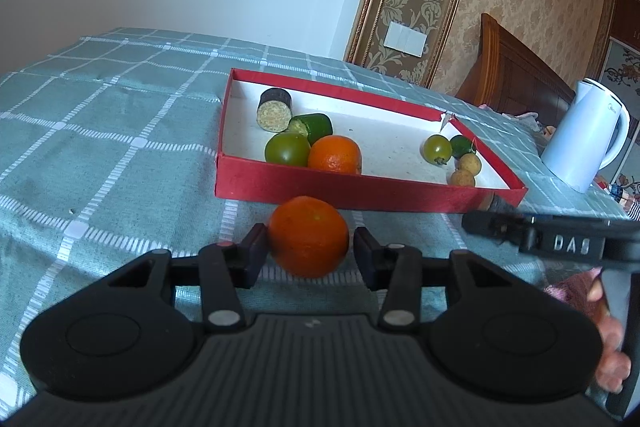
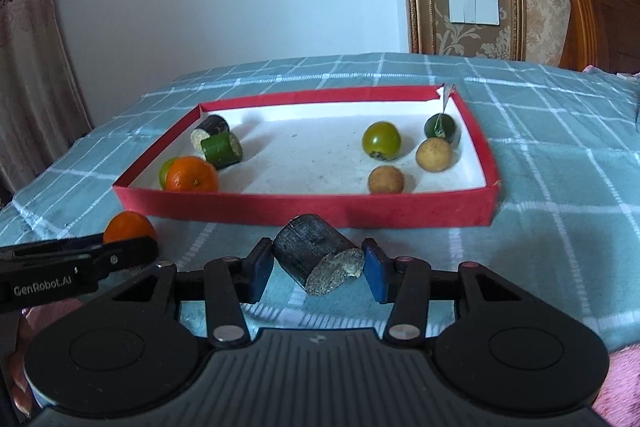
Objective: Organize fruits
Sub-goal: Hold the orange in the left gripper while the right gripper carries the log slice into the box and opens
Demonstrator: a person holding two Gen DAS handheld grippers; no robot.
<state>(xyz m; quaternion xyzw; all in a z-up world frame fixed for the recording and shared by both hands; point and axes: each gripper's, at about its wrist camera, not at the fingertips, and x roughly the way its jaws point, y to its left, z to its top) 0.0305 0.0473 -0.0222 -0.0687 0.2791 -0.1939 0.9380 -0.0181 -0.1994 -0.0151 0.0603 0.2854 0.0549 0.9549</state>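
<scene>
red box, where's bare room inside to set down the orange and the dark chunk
The bare middle of the red box is free, between the orange and green tomato. The left end is crowded with cut pieces; the right end holds two brown fruits and a lime.

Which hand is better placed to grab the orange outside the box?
Left. The left gripper already straddles the loose orange; the right gripper is around the dark cylinder piece.
</scene>
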